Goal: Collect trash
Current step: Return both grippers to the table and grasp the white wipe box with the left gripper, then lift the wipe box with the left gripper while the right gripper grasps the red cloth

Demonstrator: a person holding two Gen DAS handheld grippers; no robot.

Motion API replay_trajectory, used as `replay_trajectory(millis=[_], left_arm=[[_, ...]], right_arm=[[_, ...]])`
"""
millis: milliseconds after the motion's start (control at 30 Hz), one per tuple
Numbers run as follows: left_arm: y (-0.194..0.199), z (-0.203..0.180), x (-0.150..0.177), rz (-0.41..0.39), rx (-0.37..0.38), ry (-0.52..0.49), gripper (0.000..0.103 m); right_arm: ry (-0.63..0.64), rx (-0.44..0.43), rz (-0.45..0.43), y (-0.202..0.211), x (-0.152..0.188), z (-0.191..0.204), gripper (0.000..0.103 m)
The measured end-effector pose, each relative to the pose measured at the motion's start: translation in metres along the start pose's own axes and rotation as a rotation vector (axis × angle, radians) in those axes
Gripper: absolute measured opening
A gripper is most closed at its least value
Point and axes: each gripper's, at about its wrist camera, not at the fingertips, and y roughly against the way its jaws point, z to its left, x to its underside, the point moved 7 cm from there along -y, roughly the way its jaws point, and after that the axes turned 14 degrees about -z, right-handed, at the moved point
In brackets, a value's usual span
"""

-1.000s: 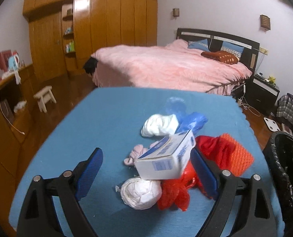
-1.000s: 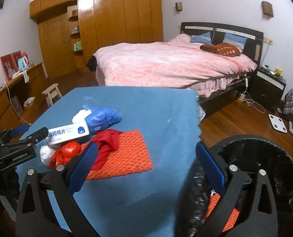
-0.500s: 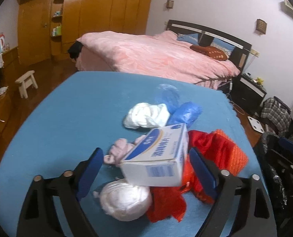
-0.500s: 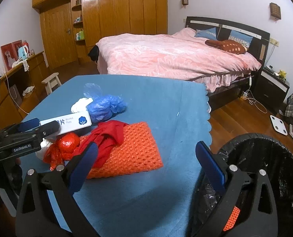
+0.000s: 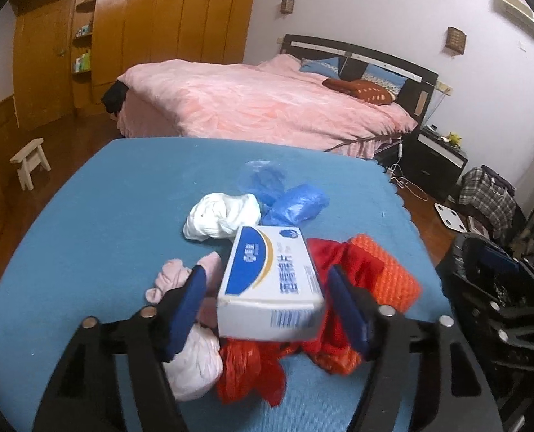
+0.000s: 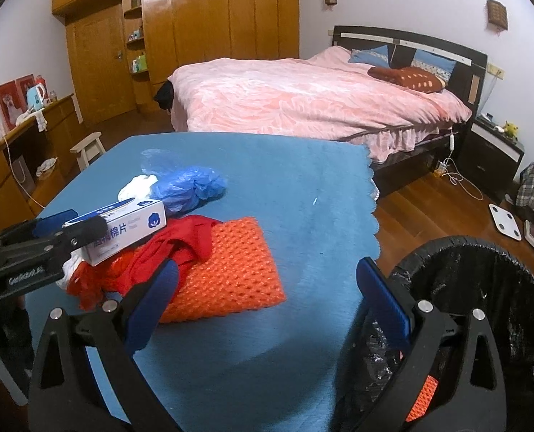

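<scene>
A white and blue cardboard box (image 5: 270, 284) lies on a trash pile on the blue table (image 5: 105, 216). My left gripper (image 5: 267, 309) is open with a jaw on each side of the box, gaps showing. It also shows in the right wrist view (image 6: 69, 226) around the box (image 6: 123, 230). The pile holds red plastic (image 5: 252, 370), an orange foam net (image 6: 231, 270), a white wad (image 5: 223, 216), blue plastic (image 5: 296, 205) and a pink wad (image 5: 173, 277). My right gripper (image 6: 267, 302) is open and empty over the table's near right edge.
A black-lined trash bin (image 6: 483, 309) stands right of the table, orange foam inside it (image 6: 422, 392). A pink bed (image 6: 303, 97) is behind. A white stool (image 5: 29, 162) and wooden cabinets stand at the left. A white scale (image 6: 504, 221) lies on the floor.
My left gripper has moved forward around the box and narrowed its jaws. My right gripper has shifted slightly, staying open.
</scene>
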Motion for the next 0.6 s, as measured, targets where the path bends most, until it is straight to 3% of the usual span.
replay_trajectory(millis=[233,300,367,600], left_arm=[[-0.025,-0.004,0.005,0.066,-0.023,-0.032,0.070],[-0.028,-0.005,0.008,0.074,-0.017,-0.028,0.058],[-0.029,-0.005,0.012,0.084,-0.015,-0.025,0.054],[-0.011,-0.003,0.001,0.007,-0.028,-0.021,0.054]], right_arm=[[-0.011,0.008,-0.003,-0.001,-0.001,-0.007,0.096],[-0.012,0.009,-0.004,-0.002,-0.002,-0.008,0.096],[-0.014,0.008,-0.003,-0.003,-0.002,-0.009,0.096],[-0.019,-0.003,-0.008,-0.009,-0.004,-0.005,0.096]])
